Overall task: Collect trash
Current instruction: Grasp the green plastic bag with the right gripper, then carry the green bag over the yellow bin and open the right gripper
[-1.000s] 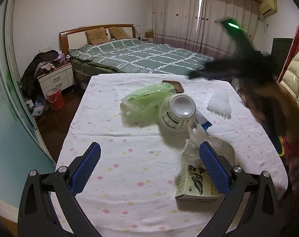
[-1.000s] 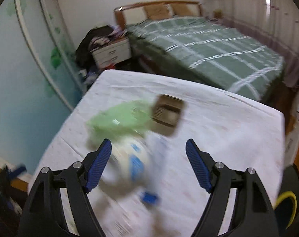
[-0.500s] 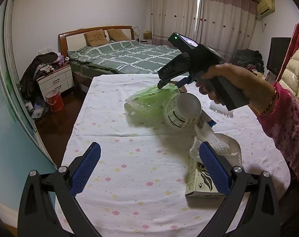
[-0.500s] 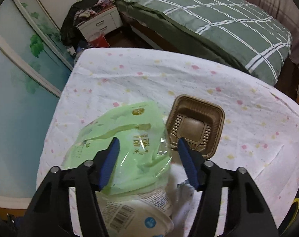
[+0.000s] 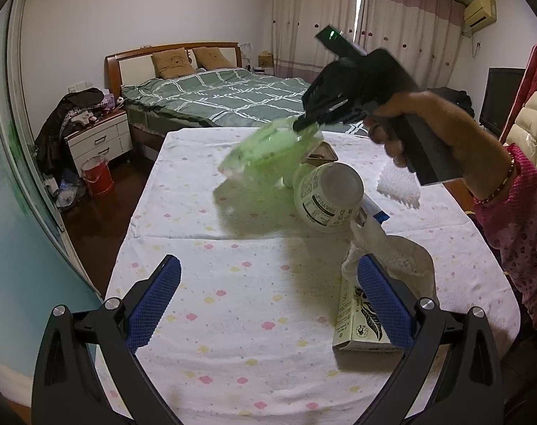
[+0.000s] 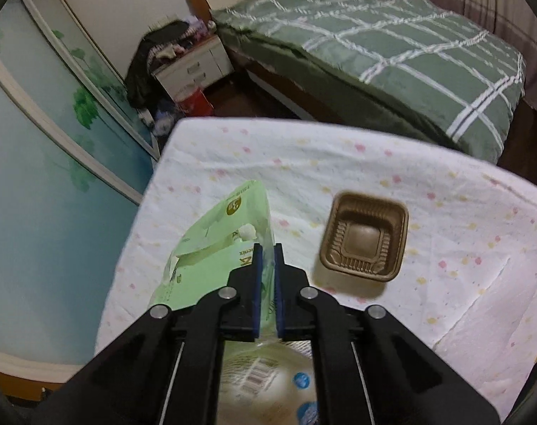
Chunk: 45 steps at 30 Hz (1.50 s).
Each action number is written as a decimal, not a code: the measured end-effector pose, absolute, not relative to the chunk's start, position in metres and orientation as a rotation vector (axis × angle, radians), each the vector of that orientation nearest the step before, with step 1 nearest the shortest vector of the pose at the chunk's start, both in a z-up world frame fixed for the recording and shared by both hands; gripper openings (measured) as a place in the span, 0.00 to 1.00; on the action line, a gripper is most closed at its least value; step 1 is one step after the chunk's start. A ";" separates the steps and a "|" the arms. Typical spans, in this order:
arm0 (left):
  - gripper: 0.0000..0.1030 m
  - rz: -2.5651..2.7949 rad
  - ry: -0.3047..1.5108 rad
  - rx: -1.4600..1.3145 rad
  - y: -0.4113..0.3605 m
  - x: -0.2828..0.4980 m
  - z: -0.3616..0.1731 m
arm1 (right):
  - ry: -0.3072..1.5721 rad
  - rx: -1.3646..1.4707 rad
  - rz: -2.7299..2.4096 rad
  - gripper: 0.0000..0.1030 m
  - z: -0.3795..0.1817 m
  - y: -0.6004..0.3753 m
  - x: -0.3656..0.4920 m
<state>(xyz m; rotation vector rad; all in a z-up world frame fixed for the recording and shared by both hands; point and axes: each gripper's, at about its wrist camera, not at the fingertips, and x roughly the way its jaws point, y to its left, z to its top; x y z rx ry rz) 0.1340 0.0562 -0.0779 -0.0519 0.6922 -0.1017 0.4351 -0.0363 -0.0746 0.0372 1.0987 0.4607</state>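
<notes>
One crinkled pale-green plastic wrapper (image 6: 215, 248) is pinched between the blue pads of the right tool (image 6: 265, 287), lifted partly off the bench (image 5: 233, 304), which is draped in a white cloth with pastel dots. Just beside the wrapper, toward the bed, sits a brown square plastic tray (image 6: 364, 235). Beneath the right tool lies a round white plastic tub (image 5: 327, 194) on its side, touching the wrapper. Nearer than the tub are a crumpled white tissue (image 5: 392, 248) and a cream printed carton (image 5: 357, 322). The left tool (image 5: 268, 301) hovers with its jaws spread wide, gripping nothing.
</notes>
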 end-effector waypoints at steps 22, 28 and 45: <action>0.95 -0.198 0.672 0.003 0.004 0.135 -0.070 | 0.800 0.275 -0.042 0.06 -0.029 -0.377 0.273; 0.95 -0.211 0.687 0.004 -0.007 0.139 -0.073 | 0.798 0.356 -0.301 0.06 -0.068 -0.484 0.224; 0.95 -0.255 0.685 0.078 -0.044 0.138 -0.064 | 0.917 0.356 -0.476 0.20 -0.166 -0.537 0.212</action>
